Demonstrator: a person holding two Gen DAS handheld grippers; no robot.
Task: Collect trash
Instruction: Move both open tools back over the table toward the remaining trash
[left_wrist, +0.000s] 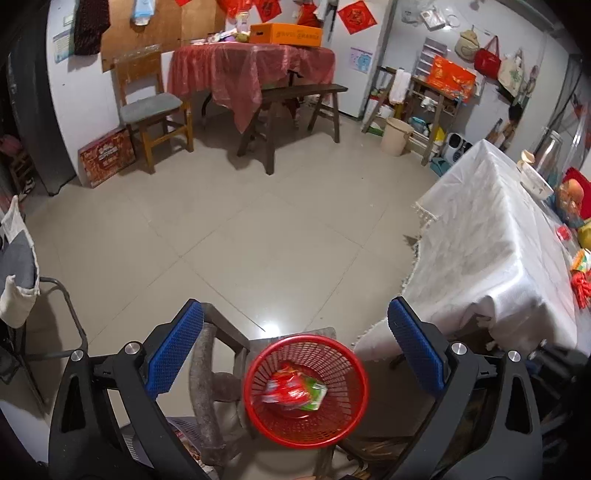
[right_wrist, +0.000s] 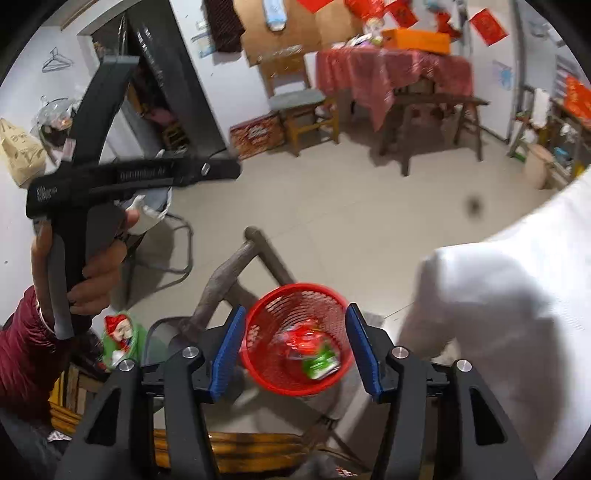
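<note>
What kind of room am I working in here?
Probably a lived-in home dining or storage room: a table under a red plastic cloth, a wooden chair with a grey seat cushion, and bags hanging on the wall.

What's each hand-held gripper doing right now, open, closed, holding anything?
Left hand-held gripper: open, holding nothing.
Right hand-held gripper: open, holding nothing, above the basket.

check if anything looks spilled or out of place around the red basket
Nothing looks spilled. The red basket stands upright on a wooden chair seat, with the red wrapper and green packet inside it. Both tongs are open and empty above it.
</note>
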